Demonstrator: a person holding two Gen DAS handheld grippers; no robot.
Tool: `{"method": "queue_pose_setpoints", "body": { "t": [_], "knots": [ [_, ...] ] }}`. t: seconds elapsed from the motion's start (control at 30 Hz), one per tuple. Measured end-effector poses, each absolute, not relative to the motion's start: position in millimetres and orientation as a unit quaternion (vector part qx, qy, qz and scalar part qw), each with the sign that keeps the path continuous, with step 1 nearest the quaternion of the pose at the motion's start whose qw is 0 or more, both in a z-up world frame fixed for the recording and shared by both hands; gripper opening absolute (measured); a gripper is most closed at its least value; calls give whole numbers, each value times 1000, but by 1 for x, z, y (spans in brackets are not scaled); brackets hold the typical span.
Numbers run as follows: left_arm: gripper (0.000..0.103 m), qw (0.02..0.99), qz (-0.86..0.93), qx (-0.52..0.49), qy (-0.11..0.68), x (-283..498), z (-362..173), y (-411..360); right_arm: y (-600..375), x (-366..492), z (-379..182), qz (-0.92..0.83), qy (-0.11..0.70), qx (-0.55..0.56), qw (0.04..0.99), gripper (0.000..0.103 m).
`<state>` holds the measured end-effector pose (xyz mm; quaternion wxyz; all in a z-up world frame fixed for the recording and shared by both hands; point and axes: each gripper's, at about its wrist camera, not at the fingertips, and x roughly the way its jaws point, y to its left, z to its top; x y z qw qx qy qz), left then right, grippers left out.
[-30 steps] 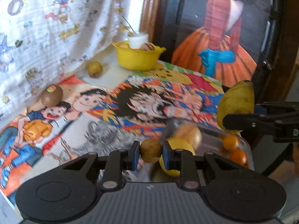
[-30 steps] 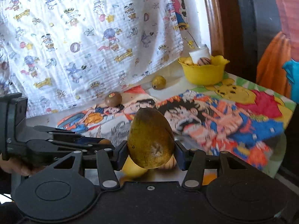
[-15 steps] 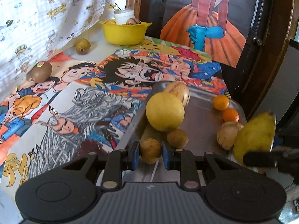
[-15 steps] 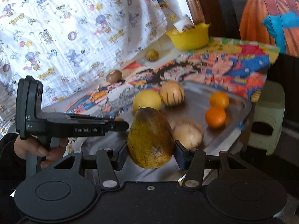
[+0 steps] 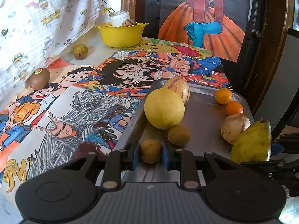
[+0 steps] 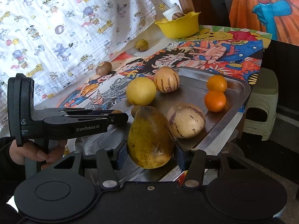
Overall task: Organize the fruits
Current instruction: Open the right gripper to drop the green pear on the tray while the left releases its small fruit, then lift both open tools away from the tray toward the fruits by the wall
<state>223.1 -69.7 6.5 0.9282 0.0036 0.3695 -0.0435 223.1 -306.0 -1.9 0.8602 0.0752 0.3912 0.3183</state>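
While the left gripper (image 5: 150, 154) hangs low over the near end of the metal tray (image 5: 203, 130), its blue pads are pinched on a small brown fruit (image 5: 150, 151), jaws narrow around it. Just beyond sits a second small brown fruit (image 5: 178, 135), touching the big yellow citrus (image 5: 164, 108), and behind that a striped pale melon (image 5: 177, 89). Along the tray's right side lie two oranges (image 5: 223, 96) and another striped melon (image 5: 234, 128), with a yellow-green mango (image 5: 252, 142) at the far right, held by the other tool. Off the tray, on the cartoon cloth (image 5: 78, 97), a kiwi (image 5: 39, 78) and a small yellowish fruit (image 5: 80, 51) rest near the curtain, well apart from the yellow bowl (image 5: 121, 34). From the right wrist, the right gripper (image 6: 151, 154) clamps the mango (image 6: 151, 137) upright between its pads, moderately wide, over the tray's near edge (image 6: 229, 115). The left gripper (image 6: 119, 118) reaches in from the left, gripped by a hand (image 6: 31, 152), tips beside the citrus (image 6: 141, 91). The striped melon (image 6: 186, 120) sits just behind the mango.
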Motion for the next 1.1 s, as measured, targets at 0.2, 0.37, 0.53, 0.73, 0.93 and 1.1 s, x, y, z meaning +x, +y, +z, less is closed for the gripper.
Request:
{"method": "queue_pose_setpoints", "body": {
  "t": [0.2, 0.37, 0.53, 0.73, 0.93, 1.1],
  "knots": [
    [32, 927, -48, -19, 373, 221, 8, -62, -304, 214, 1, 307, 386, 75, 867, 60],
    [51, 925, -58, -51, 371, 218, 11, -55, -307, 206, 2, 301, 374, 84, 873, 61],
    [71, 928, -58, -63, 361, 211, 18, -54, -306, 197, 3, 295, 363, 86, 880, 66],
    [90, 936, -35, -85, 341, 200, 31, -44, -300, 181, 2, 287, 342, 80, 891, 80],
    [100, 939, -17, -105, 326, 186, 40, -34, -294, 163, 0, 278, 324, 70, 902, 88],
    [102, 944, 2, -109, 312, 169, 48, -29, -299, 147, 8, 264, 304, 75, 912, 95]
  ]
}}
